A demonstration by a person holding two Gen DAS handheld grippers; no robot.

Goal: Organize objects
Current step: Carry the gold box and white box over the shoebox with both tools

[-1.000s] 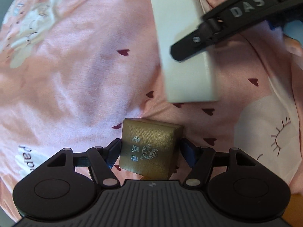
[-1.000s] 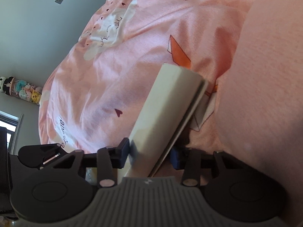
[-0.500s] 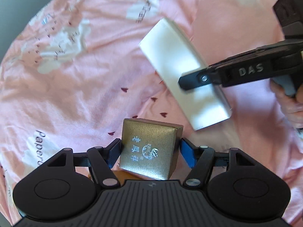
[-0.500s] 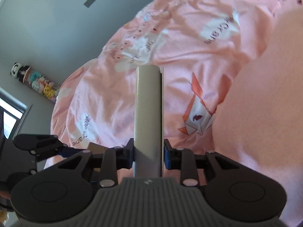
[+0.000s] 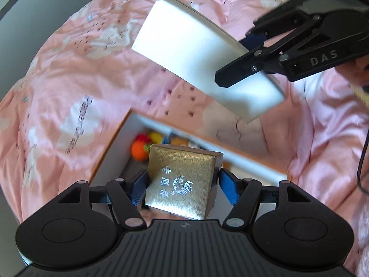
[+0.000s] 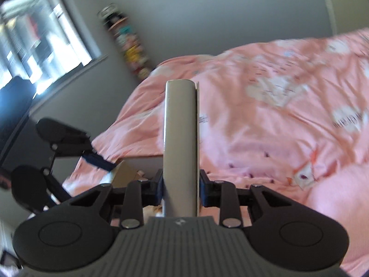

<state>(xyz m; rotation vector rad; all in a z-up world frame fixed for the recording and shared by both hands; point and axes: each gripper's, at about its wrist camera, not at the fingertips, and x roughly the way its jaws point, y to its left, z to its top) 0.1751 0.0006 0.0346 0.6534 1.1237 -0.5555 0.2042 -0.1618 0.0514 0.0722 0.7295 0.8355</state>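
— Gold box sits between the fingers of my left gripper, its printed top facing the camera; the blue pads press its two sides, spread wide

— And below it?

— An open cardboard box on the pink bedspread, with an orange ball and other small toys inside, too blurred to name. I hold the gold box above it

— Your right side?

— My right gripper is clamped on a flat white case, narrow grip across its thin edges, case standing on edge and pointing away from the camera. From the left camera it hangs above the bedspread, beyond the cardboard box
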